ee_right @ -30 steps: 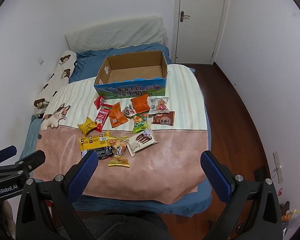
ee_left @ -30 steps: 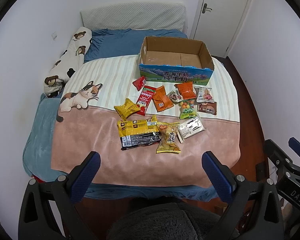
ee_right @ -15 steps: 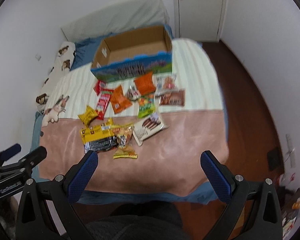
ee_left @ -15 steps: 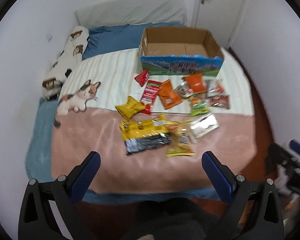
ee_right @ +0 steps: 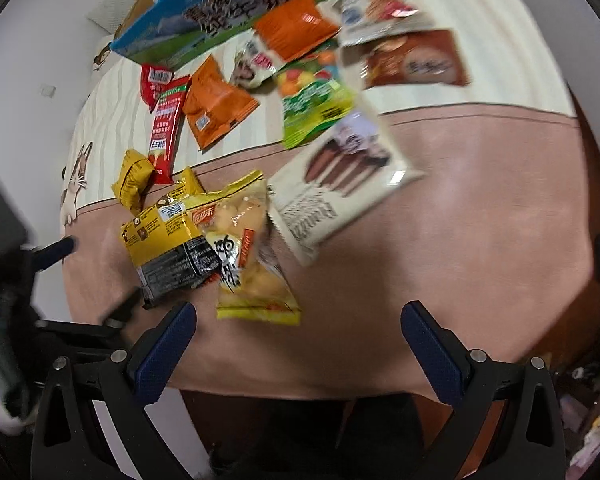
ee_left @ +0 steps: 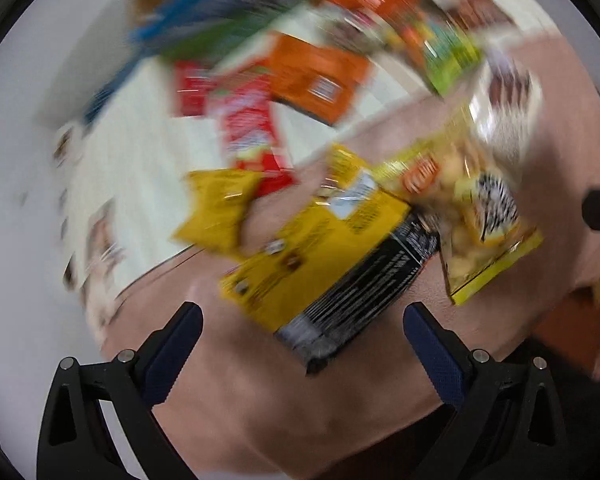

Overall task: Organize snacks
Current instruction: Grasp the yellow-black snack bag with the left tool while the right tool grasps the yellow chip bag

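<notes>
Several snack packets lie on the bed's pink blanket [ee_right: 480,220]. A large yellow and black bag [ee_left: 328,264] [ee_right: 168,240] lies nearest, with a clear yellow puff bag [ee_left: 480,224] [ee_right: 244,252] beside it. My left gripper [ee_left: 300,336] is open and empty, close above the yellow and black bag. My right gripper [ee_right: 300,336] is open and empty, just short of the puff bag. Behind lie a white chocolate stick pack [ee_right: 336,188], a green candy bag [ee_right: 316,108], orange packets [ee_right: 216,104] and a red packet [ee_right: 166,128]. The blue cardboard box [ee_right: 236,4] stands at the back.
A small yellow packet [ee_right: 134,180] lies left of the big bag. A brown packet [ee_right: 416,60] lies at the right on the striped sheet. The left gripper's body [ee_right: 28,280] shows at the left edge of the right wrist view. The left wrist view is heavily blurred.
Both grippers have moved quickly forward and down toward the snacks, which now fill the views. The left view has tilted and blurred. Both stay open.
</notes>
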### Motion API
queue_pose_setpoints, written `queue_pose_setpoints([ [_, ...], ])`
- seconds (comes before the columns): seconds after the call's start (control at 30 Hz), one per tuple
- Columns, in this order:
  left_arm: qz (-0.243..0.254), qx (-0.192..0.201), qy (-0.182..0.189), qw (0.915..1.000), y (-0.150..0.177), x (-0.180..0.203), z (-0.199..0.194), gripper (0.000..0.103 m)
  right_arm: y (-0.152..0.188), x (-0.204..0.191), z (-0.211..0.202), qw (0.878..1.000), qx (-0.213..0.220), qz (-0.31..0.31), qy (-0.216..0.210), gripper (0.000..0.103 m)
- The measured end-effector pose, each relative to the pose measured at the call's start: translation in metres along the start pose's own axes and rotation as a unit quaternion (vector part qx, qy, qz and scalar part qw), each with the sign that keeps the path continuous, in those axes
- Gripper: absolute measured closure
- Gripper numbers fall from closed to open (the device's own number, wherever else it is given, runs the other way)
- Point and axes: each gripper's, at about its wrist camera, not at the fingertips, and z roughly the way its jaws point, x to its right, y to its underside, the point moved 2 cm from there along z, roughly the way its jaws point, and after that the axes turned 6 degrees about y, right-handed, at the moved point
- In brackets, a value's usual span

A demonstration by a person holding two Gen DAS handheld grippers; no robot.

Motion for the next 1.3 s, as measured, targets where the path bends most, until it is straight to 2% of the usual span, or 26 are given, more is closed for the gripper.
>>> queue_pose_setpoints([
  [0.13,0.104,-0.001,0.001,0.9945,-0.011,0.018,0.035,0.000,-0.001,-0.011,0.024,0.999,-0.017,0.016,-0.026,0.000],
  [0.17,0.132,-0.004,0.013,0.9912,-0.013,0.024,0.042,0.000,-0.001,-0.013,0.029,0.999,-0.020,0.018,-0.029,0.000],
  [0.23,0.162,-0.019,0.015,0.9865,-0.017,0.028,0.058,0.000,0.000,-0.016,0.032,0.999,-0.025,0.021,-0.033,0.000],
  [0.3,0.165,-0.024,0.027,0.9856,-0.021,0.028,0.065,0.000,0.003,-0.018,0.035,0.999,-0.026,0.019,-0.030,0.001],
  [0.37,0.148,-0.020,0.043,0.9879,-0.025,0.022,0.066,0.002,0.003,-0.019,0.033,0.999,-0.024,0.015,-0.027,0.002],
  [0.43,0.103,-0.017,0.065,0.9924,-0.028,0.010,0.063,0.005,0.004,-0.020,0.031,0.999,-0.023,0.014,-0.027,0.006],
  [0.5,0.032,-0.019,0.096,0.9947,-0.028,-0.014,0.059,0.006,0.002,-0.027,0.033,0.999,-0.022,0.012,-0.032,0.013],
  [0.53,-0.025,-0.024,0.113,0.9930,-0.026,-0.033,0.059,0.007,0.001,-0.030,0.034,0.999,-0.022,0.011,-0.033,0.017],
  [0.6,-0.121,-0.026,0.139,0.9826,-0.026,-0.063,0.058,0.007,-0.004,-0.039,0.039,0.999,-0.019,0.008,-0.034,0.023],
  [0.63,-0.192,-0.030,0.156,0.9685,-0.020,-0.085,0.060,0.007,-0.007,-0.043,0.043,0.999,-0.018,0.008,-0.033,0.026],
  [0.67,-0.238,-0.032,0.170,0.9557,-0.015,-0.099,0.062,0.007,-0.010,-0.046,0.046,0.999,-0.018,0.007,-0.034,0.026],
  [0.73,-0.327,-0.031,0.198,0.9236,-0.001,-0.125,0.067,0.007,-0.016,-0.056,0.055,0.999,-0.019,0.006,-0.031,0.032],
  [0.77,-0.359,-0.030,0.214,0.9079,0.005,-0.135,0.070,0.007,-0.020,-0.061,0.061,0.999,-0.021,0.004,-0.030,0.033],
  [0.8,-0.376,-0.027,0.230,0.8974,0.010,-0.141,0.073,0.007,-0.023,-0.064,0.065,0.999,-0.024,0.003,-0.027,0.040],
  [0.83,-0.375,-0.029,0.240,0.8950,0.012,-0.143,0.076,0.007,-0.026,-0.069,0.072,0.999,-0.030,0.005,-0.029,0.049],
  [0.87,-0.364,-0.031,0.242,0.8991,0.013,-0.143,0.078,0.007,-0.028,-0.072,0.079,0.999,-0.037,0.005,-0.027,0.053],
  [0.9,-0.341,-0.035,0.240,0.9081,0.015,-0.140,0.082,0.007,-0.030,-0.074,0.085,0.999,-0.045,0.006,-0.019,0.066],
  [0.93,-0.305,-0.043,0.233,0.9225,0.015,-0.134,0.086,0.007,-0.030,-0.075,0.089,0.998,-0.053,0.010,-0.015,0.067],
  [0.97,-0.280,-0.044,0.224,0.9324,0.013,-0.130,0.088,0.007,-0.031,-0.075,0.092,0.998,-0.055,0.015,-0.015,0.068],
  [1.07,-0.216,-0.048,0.200,0.9545,0.013,-0.119,0.088,0.005,-0.031,-0.081,0.090,0.999,-0.054,0.008,-0.005,0.068],
  [1.13,-0.187,-0.055,0.195,0.9612,0.013,-0.115,0.088,0.003,-0.033,-0.083,0.092,0.998,-0.057,0.018,-0.012,0.065],
  [1.2,-0.166,-0.061,0.198,0.9641,0.012,-0.112,0.089,0.003,-0.034,-0.084,0.101,0.997,-0.071,0.035,-0.014,0.058],
  [1.3,-0.161,-0.046,0.194,0.9667,0.015,-0.109,0.090,0.005,-0.030,-0.087,0.109,0.997,-0.070,0.038,-0.010,0.059],
])
